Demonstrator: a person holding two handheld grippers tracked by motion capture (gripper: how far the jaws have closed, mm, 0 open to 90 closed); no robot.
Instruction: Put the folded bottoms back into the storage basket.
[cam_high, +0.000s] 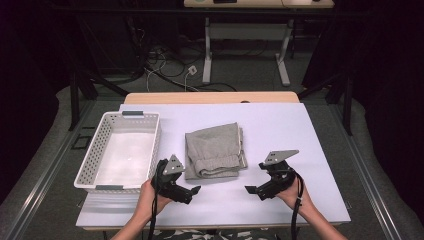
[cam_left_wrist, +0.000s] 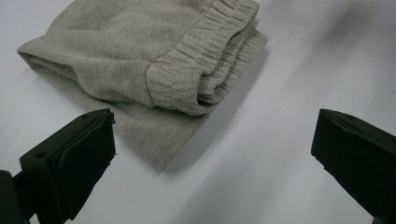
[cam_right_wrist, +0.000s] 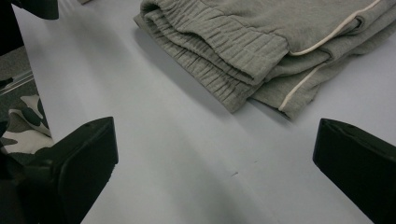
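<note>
At the near edge of the table (cam_high: 320, 150), the left gripper (cam_high: 195, 190) and right gripper (cam_high: 251, 189) are hovering wide open and empty, tips facing each other. Just beyond and between them, the folded grey sweatpants (cam_high: 215, 150) are lying, long axis running near-to-far, slightly closer to the left gripper; farther left is sitting a white basket (cam_high: 95, 155).

A white perforated plastic basket (cam_high: 95, 155) sits empty at the left of the frame on the pale desk (cam_high: 280, 125). Loose cables (cam_high: 165, 65) lie on the floor at upper centre, beside the white legs of another desk (cam_high: 207, 50).
</note>
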